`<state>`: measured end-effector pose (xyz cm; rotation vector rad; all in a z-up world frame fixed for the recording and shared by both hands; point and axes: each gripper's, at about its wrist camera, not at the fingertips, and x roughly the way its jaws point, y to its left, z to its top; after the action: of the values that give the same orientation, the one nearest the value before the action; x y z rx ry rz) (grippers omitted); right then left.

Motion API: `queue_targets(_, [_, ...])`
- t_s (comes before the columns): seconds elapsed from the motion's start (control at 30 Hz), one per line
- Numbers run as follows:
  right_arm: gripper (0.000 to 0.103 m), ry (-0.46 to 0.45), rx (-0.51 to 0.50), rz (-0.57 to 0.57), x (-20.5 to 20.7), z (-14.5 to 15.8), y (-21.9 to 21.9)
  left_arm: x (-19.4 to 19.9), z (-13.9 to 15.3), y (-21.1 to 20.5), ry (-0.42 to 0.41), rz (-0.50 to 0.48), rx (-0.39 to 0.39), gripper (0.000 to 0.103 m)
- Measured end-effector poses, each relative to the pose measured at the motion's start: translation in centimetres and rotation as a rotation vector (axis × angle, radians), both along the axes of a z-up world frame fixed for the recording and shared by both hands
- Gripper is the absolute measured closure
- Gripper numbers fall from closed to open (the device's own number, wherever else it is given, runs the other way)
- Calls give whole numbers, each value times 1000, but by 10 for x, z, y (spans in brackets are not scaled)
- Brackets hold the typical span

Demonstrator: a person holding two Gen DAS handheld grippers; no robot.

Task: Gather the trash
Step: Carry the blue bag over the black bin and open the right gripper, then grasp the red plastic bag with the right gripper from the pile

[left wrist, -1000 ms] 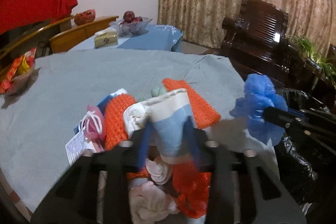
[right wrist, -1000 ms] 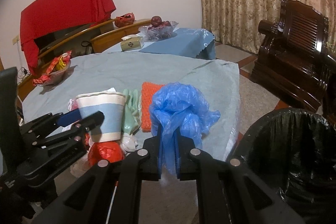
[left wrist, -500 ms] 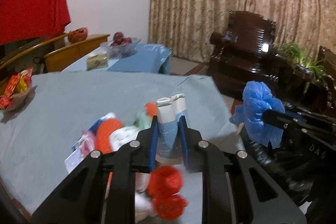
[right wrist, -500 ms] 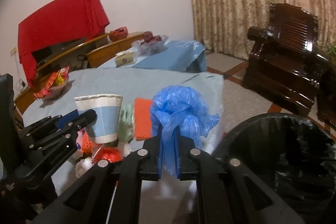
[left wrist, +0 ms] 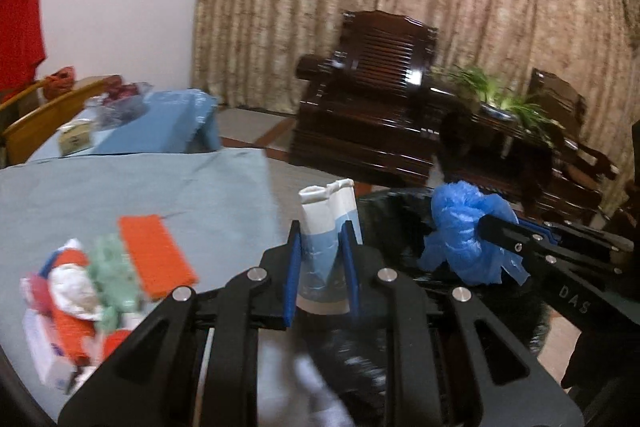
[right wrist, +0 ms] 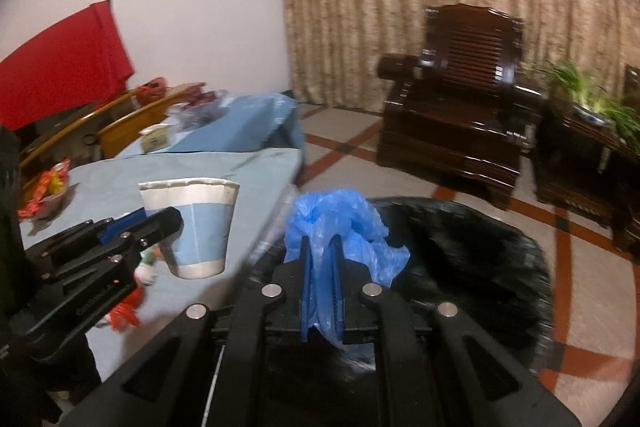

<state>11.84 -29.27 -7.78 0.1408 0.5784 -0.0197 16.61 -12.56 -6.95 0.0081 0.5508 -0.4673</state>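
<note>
over black bin [right wrist: 460, 267], left jaws clamp paper cup [left wrist: 326, 247], right jaws pinch blue bag [right wrist: 340, 227]

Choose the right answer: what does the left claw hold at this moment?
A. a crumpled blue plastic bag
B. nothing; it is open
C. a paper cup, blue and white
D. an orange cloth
C: the left claw is shut on the paper cup, squeezed between its blue pads, while the blue plastic bag is in the right claw.
</note>
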Motion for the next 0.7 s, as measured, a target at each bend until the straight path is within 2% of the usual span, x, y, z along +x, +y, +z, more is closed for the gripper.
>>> queue_targets(0.13, [93, 39, 1, -62, -6, -13, -26, 6, -10, -34, 47, -77, -4, 80])
queue_targets(0.2, [88, 54, -4, -84, -7, -17, -31, 12, -16, -44, 71, -102, -2, 70])
queue_targets(0.23, [82, 59, -4, -89, -10, -19, -35, 13, -17, -48, 79, -111, 0, 64])
queue_targets(0.27, [77, 60, -9, -105, -12, -21, -38, 13, -20, -48, 83, -113, 0, 50])
queue_targets(0.3, [63, 58, -12, -112, -14, -21, -39, 13, -21, -47, 84, -111, -4, 42])
queue_targets(0.33, [53, 51, -15, -118, -17, -21, -41, 13, -22, -46, 79, -105, -8, 41])
queue_targets(0.37, [50, 46, -20, -123, -19, -21, -39, 13, -22, -44, 75, -100, -5, 40])
queue_targets(0.43, [29, 32, -26, -132, -21, -20, -37, 13, -22, -38, 62, -78, 12, 34])
queue_targets(0.53, [9, -5, -36, -144, -23, -15, -28, 5, -17, -14, 35, -22, 24, 19])
queue_targets(0.6, [6, -22, -38, -135, -20, -12, -21, 3, -13, 0, 16, 21, 29, 12])
queue_targets(0.7, [6, -27, -30, -101, -15, -10, -10, 2, -9, 27, 10, 72, 34, 9])
